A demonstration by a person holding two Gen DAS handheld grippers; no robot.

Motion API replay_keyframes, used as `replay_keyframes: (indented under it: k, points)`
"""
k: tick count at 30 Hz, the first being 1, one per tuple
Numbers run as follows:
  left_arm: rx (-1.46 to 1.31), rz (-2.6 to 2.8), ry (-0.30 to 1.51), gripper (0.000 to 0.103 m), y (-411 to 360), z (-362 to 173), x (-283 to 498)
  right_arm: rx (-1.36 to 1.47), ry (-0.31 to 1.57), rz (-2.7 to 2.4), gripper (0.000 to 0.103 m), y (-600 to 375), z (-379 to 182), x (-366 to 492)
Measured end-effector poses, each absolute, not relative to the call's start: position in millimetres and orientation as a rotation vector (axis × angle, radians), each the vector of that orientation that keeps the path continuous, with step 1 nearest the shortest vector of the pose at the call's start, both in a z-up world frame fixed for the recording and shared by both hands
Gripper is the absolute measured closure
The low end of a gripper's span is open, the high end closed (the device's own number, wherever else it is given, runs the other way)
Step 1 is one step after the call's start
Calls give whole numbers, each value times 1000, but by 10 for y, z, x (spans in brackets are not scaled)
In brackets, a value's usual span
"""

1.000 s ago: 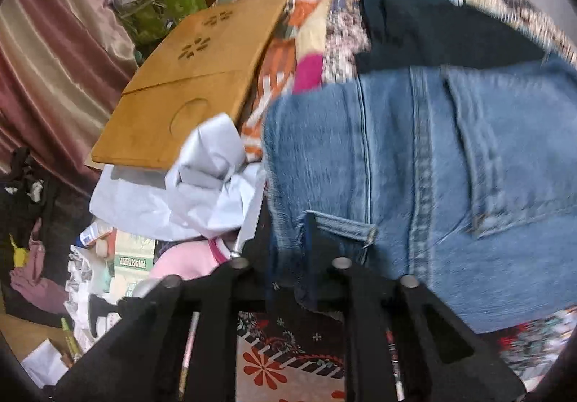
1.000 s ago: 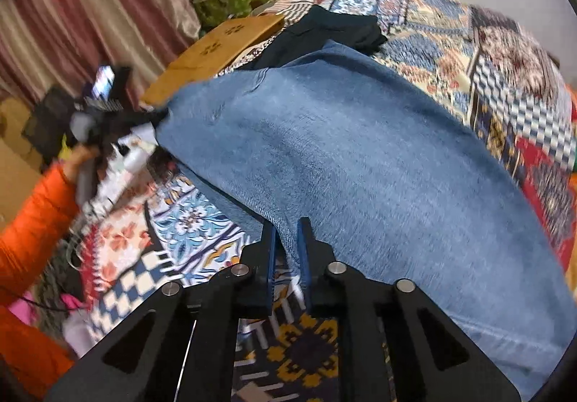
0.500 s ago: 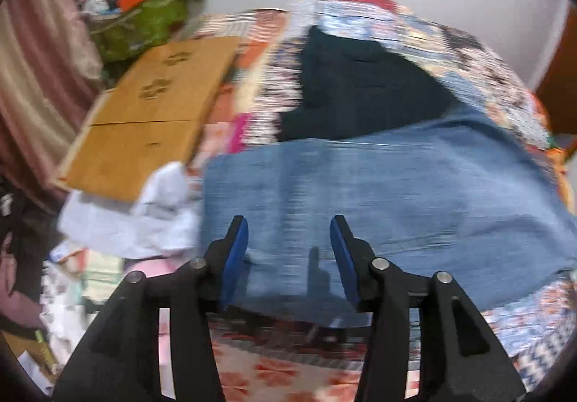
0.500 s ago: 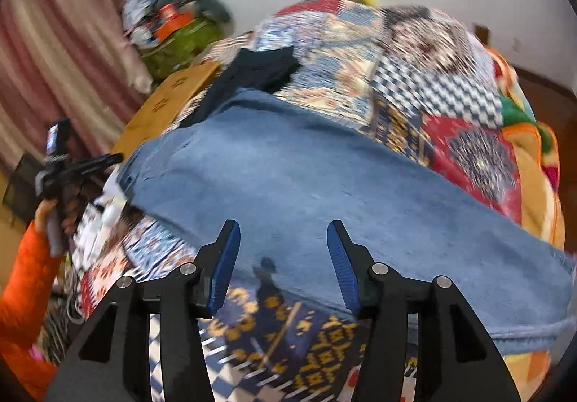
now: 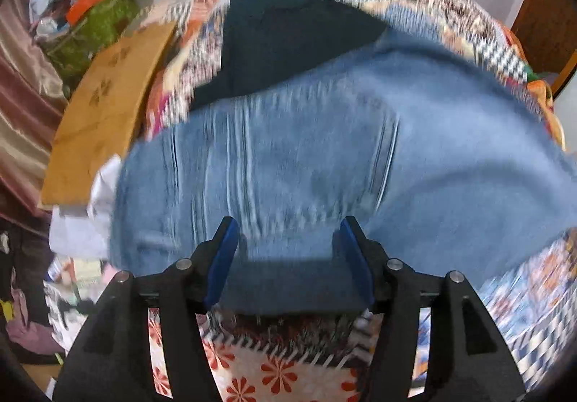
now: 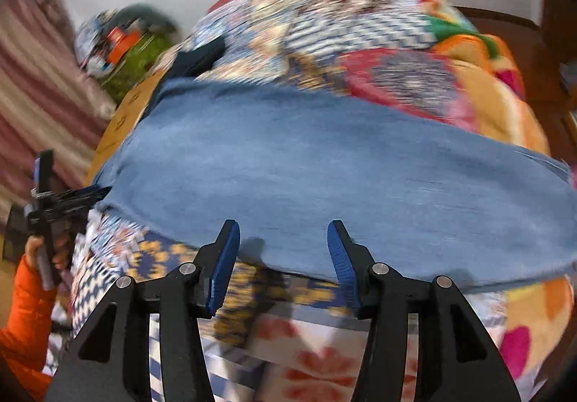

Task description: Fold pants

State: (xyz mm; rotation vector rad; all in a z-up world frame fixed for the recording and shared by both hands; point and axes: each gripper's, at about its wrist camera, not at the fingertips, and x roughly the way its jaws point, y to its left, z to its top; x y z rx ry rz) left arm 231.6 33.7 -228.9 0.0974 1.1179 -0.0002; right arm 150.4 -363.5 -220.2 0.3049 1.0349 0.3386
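Denim, pale blue: the jeans [image 5: 324,156] lie spread flat across the patchwork quilt [image 6: 360,52] on the bed, folded into a broad band running side to side. Left gripper [image 5: 288,250] hangs over their near edge, its blue-padded fingers [image 5: 221,257] parted about halfway and just opened wider, gripping nothing; the denim lies below them, not pinched. Right gripper [image 6: 283,254] hovers above the jeans' near hem, fingers [image 6: 223,261] likewise apart and empty. A dark garment [image 5: 288,44] lies on the quilt beyond the jeans. A wooden board [image 5: 108,113] sits to the left. An orange sleeve [image 6: 25,322] shows at the left edge of the right wrist view.
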Motion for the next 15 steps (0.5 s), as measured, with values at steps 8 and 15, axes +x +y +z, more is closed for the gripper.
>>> replay_keyframes:
  k: [8,15]
  points:
    - [91,14,1012,27,116,-2051,2788,244,992,251,56,-3918,-2034,1624]
    - [94,96,1004,26,553,-2179,2837,139,889,513,56,-3128,-1622,2191]
